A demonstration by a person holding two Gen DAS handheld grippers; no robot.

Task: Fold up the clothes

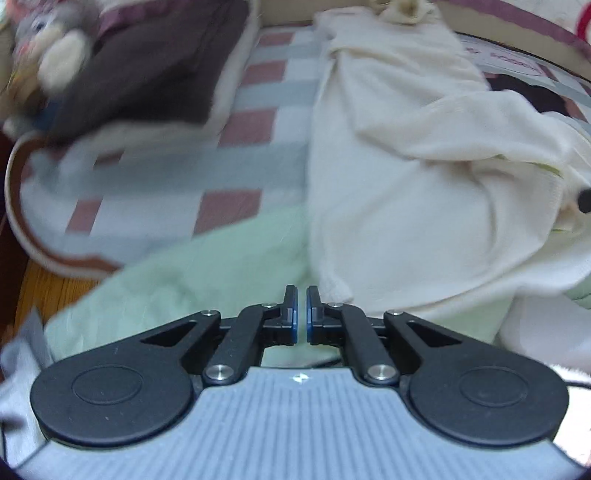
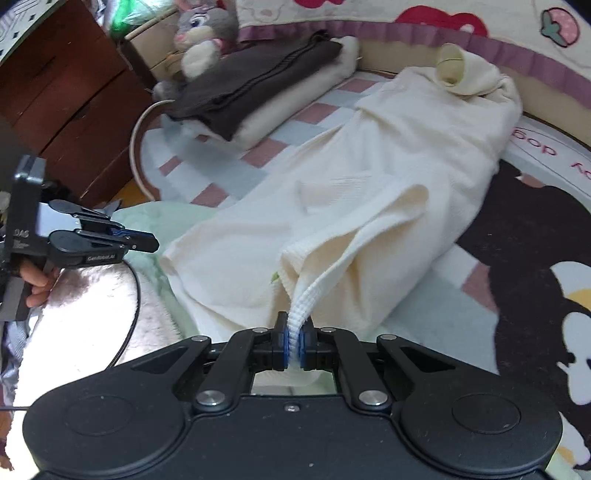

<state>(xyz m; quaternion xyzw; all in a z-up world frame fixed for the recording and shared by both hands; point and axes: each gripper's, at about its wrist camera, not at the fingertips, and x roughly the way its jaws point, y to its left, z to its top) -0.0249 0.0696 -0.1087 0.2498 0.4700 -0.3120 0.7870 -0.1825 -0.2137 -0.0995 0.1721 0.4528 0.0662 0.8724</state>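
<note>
Left wrist view
- Left gripper (image 1: 301,314): jaws drawn almost together, only a thin slit between the blue pads; nothing visible between them, though the frame is blurred, so a thin pinch of cloth cannot be ruled out.
- Cream sweater (image 1: 399,177): spread over the checked bedspread (image 1: 258,122), filling the right half of the view; its near ribbed corner lies just beside the right fingertip.
- Green cloth (image 1: 207,266): under the sweater's near edge, directly ahead of the fingers.
- Folded brown garment (image 1: 155,70): upper left, well apart from the sweater, with a blurred plush toy (image 1: 48,48) beside it.

Right wrist view
- Right gripper (image 2: 293,343): jaws clamped on the sweater's ribbed hem (image 2: 301,306), which rises out from between the blue pads.
- Cream sweater (image 2: 388,184): runs from the clamped hem away towards the far edge of the bed, its rolled neck (image 2: 452,66) at the far end.
- Left gripper (image 2: 142,240): at the left edge, jaws closed, tips near the sweater's left corner; a hand (image 2: 35,284) grips its handle.
- Brown garment (image 2: 255,88): folded on a pale pile at the back, the plush rabbit (image 2: 201,33) behind it.
- Cartoon blanket (image 2: 535,258): to the right of the sweater.
</note>
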